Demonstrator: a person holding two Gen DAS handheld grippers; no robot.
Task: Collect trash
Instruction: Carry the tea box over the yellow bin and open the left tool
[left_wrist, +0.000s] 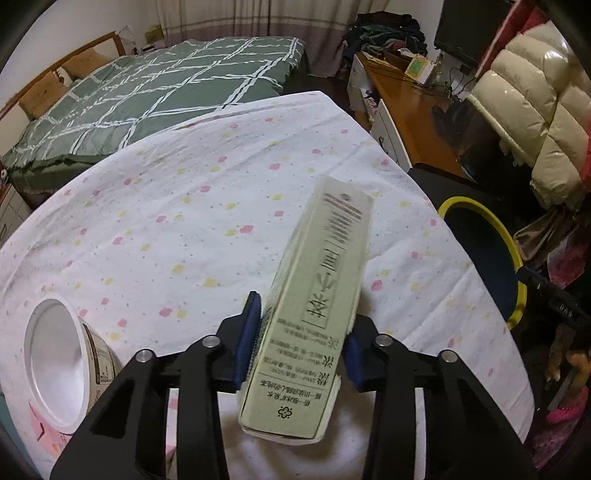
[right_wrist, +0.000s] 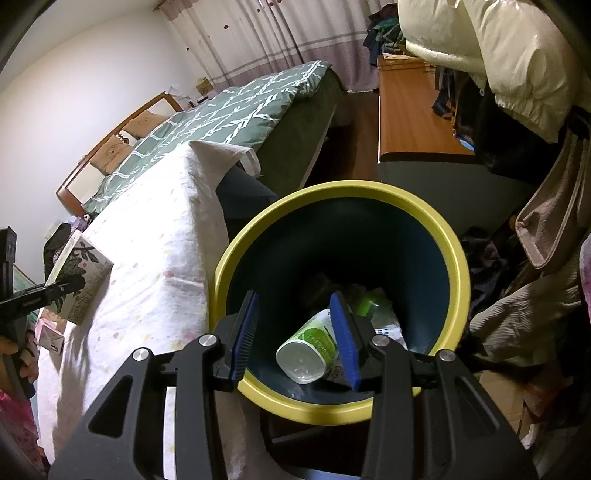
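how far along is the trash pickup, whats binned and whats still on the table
Done: a green-labelled can and other scraps already lie in the yellow-rimmed bin. In hand: the left claw is closed on the pale green carton, not yet over the bin. Left: a white paper cup lies on its side on the tablecloth. The right claw hangs empty above the bin.

Bedroom. Bed (left_wrist: 155, 88) with green checked quilt at 11 o'clock; curtains (left_wrist: 258, 18) at 12; wooden desk (left_wrist: 406, 92) at 2; plain white wall (right_wrist: 74, 74).
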